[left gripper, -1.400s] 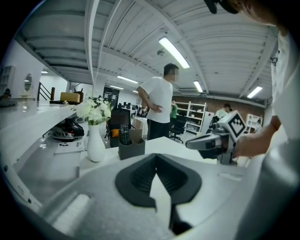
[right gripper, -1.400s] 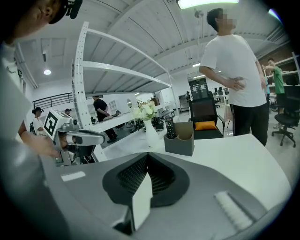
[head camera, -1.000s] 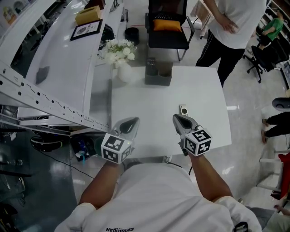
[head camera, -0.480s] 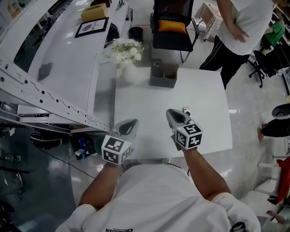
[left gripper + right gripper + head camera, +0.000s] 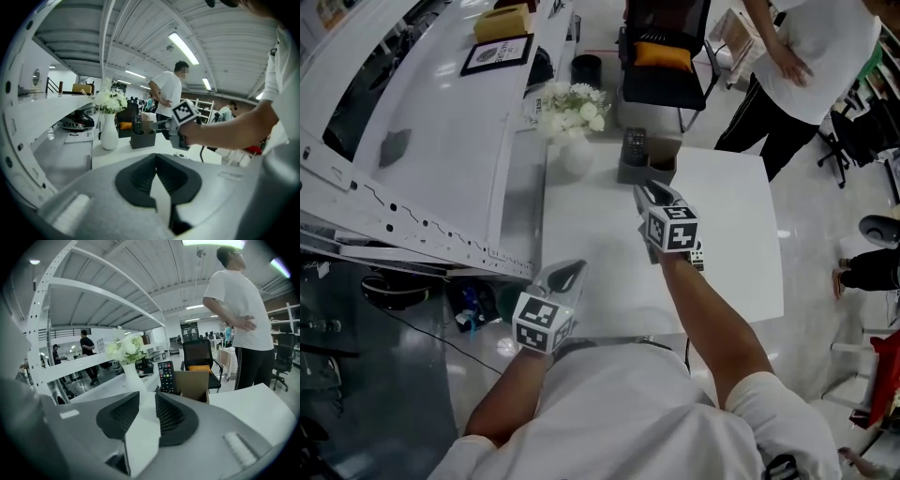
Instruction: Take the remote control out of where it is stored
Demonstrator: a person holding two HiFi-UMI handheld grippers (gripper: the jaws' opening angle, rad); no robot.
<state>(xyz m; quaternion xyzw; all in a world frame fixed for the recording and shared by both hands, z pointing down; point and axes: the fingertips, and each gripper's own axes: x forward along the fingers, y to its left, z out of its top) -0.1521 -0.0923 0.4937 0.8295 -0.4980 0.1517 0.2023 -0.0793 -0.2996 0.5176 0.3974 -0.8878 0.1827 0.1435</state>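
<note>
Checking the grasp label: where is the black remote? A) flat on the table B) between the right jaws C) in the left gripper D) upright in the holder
D: the remote stands upright in the holder, ahead of the right gripper, whose jaws have just been opening with nothing between them.

The right gripper is seen with its jaws apart, having just been opening, and nothing is held between them. Just ahead of the jaws and slightly to the right, a remote control is stood upright in a holder on the white table. A vase of white flowers is placed ahead to the left. Farther off to the right, a black chair and a standing person are seen.
</note>
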